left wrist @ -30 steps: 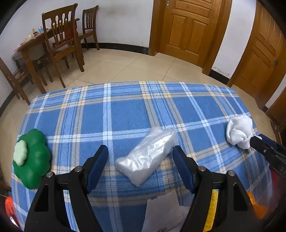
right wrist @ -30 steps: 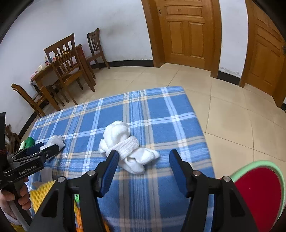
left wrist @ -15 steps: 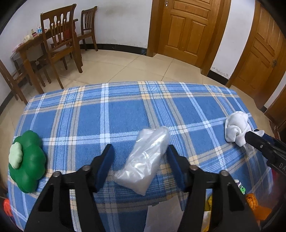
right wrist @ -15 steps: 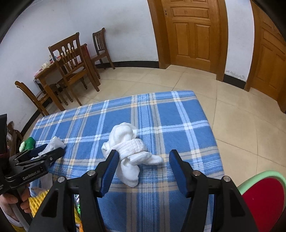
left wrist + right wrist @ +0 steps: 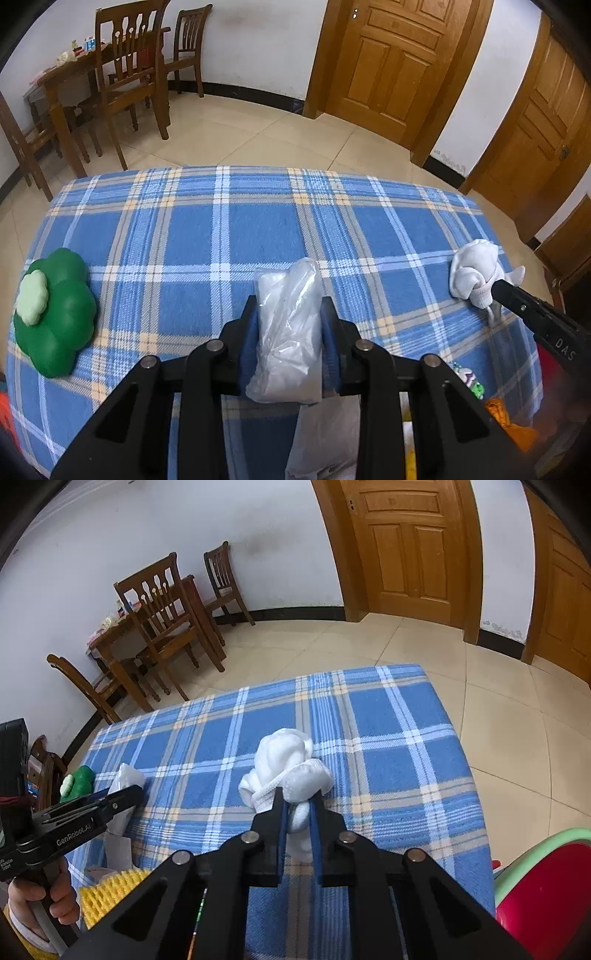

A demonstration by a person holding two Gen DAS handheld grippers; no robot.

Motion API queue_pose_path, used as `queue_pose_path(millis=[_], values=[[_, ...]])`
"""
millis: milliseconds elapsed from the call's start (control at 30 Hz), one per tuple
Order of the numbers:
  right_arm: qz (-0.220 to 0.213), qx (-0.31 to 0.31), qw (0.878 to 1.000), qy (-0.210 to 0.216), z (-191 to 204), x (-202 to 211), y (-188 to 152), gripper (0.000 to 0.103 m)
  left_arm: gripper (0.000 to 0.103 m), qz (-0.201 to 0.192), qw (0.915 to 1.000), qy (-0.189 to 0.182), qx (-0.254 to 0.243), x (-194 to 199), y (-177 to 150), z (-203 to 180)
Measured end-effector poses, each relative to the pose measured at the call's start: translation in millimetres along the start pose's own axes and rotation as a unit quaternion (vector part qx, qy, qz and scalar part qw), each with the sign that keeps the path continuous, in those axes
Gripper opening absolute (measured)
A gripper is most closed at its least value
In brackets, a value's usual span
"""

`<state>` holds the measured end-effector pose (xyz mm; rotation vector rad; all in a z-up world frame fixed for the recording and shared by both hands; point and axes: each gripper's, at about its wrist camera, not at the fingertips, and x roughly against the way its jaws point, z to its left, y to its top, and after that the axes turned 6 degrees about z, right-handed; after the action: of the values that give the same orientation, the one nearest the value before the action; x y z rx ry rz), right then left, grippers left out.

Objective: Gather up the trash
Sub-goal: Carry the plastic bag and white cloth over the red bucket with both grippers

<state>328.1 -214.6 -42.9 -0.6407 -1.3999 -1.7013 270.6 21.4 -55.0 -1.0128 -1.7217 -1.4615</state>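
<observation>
A clear plastic bag lies on the blue plaid tablecloth near its front edge. My left gripper has the bag between its blue pads, which squeeze its sides while the jaws are still closing. To the right lies a balled white sock, and the tip of my right gripper touches it. In the right wrist view my right gripper is shut on the lower end of the sock. My left gripper shows at the left there, with a hand on its handle.
A green flower-shaped toy rests at the cloth's left edge. Below the front edge are yellow foam netting and orange scraps. A red basin with a green rim stands at the right. Wooden chairs stand beyond.
Both pairs of jaws have closed from wide open: the left onto the plastic bag, the right onto the white sock. Neither hand has shifted much.
</observation>
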Motion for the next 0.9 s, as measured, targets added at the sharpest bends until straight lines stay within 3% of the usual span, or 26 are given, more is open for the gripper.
queue_pose_path(millis=[900], values=[[-0.082,-0.047,0.995,0.026,-14.5,114.1,-41.0,0.012,0.032,-0.067,0.9952,-0.064,-0.031,116.5,-33.3,-49.3]])
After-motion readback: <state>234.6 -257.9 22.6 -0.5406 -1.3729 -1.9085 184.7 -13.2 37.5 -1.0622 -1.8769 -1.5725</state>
